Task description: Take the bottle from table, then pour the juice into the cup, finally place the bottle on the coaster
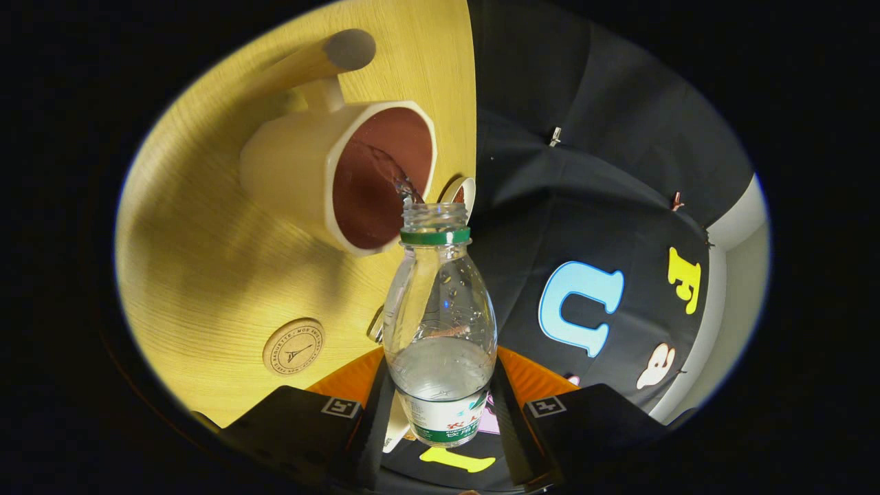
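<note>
Item: tool (443, 412), fingers clamped on either flank of the bottle (440, 323) at its labelled lower body; both fingers press on it. The fingers' lower ends are cut off from view, and the bottle's base is hidden between them.

Item: bottle, clear plastic, green neck ring, cap off. It runs from between the fingers straight ahead, its open mouth beyond the fingertips and right at the rim of the cup (340, 172). The whole view is rolled, so the worktop (199, 275) stands nearly on edge; the bottle is tipped toward the cup. Clear liquid sits in the lower half of the bottle, and a thin stream passes from the mouth into the cup.

Item: cup, cream outside, reddish-brown inside, with a long wooden handle (323, 58) pointing away. The liquid level inside is hard to make out.

Item: coaster (293, 346), round, wooden, stamped; it lies on the yellow wood-grain worktop, apart from the cup and just ahead of the left finger.

Item: a small pale object (462, 191) behind the bottle mouth, mostly hidden; identity cannot be told.
</note>
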Demonstrator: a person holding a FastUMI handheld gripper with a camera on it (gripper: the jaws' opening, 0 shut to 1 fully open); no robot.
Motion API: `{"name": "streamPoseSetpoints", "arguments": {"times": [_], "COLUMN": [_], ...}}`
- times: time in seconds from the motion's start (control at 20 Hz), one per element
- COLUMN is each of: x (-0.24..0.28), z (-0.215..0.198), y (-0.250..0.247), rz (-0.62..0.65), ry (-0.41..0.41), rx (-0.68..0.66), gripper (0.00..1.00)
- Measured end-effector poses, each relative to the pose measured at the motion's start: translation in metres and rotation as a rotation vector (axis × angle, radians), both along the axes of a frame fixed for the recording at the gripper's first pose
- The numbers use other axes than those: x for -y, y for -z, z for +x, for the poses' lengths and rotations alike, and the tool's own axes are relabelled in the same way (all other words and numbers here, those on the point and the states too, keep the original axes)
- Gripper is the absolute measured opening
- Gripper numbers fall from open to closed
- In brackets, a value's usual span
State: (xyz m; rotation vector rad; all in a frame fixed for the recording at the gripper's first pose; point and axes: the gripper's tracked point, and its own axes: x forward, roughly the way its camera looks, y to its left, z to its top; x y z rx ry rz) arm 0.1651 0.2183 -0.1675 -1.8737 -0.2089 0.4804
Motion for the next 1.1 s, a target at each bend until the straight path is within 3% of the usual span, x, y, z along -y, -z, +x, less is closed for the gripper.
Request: {"name": "streamPoseSetpoints", "arguments": {"times": [0.6, 1.1], "x": [-0.006, -0.024], "z": [0.009, 0.005], "y": [-0.010, -0.019], "rz": [-0.101, -0.209], "ry": [-0.063, -0.173], "rx": [0.052, 0.105], "gripper": [0.72, 0.72]}}
